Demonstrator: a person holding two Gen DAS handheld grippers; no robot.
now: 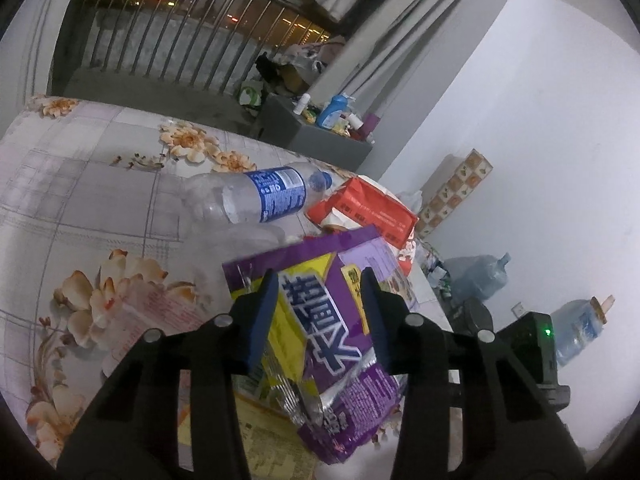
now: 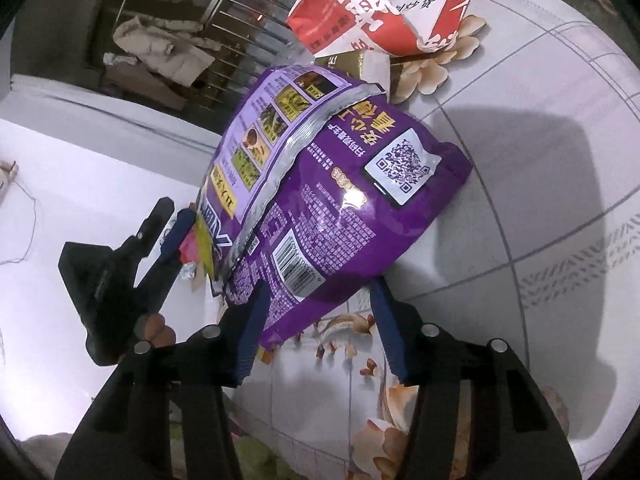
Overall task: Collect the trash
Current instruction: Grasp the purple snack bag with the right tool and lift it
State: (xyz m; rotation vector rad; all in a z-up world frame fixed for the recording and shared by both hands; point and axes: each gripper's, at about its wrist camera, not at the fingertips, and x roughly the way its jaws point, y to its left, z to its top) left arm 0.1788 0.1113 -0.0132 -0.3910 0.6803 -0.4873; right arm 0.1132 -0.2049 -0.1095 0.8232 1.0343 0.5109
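Observation:
A purple snack bag [image 1: 320, 320] lies crumpled on the flowered bedsheet [image 1: 80, 184]. My left gripper [image 1: 320, 284] has its blue fingers on either side of the bag's upper part, jaws apart. In the right wrist view the same purple bag [image 2: 332, 200] stands tilted, and the left gripper [image 2: 176, 232] meets its left edge. My right gripper [image 2: 320, 300] is open, its fingers straddling the bag's lower corner. A red and white snack bag [image 1: 360, 208] [image 2: 380, 12] lies beyond. An empty clear bottle with a blue label [image 1: 256, 196] lies on its side further left.
A grey side table [image 1: 320, 136] with bottles stands past the bed. Water jugs [image 1: 476, 276] and a black device [image 1: 532, 344] sit on the floor at the right by the white wall. A balcony railing [image 1: 180, 40] is at the back.

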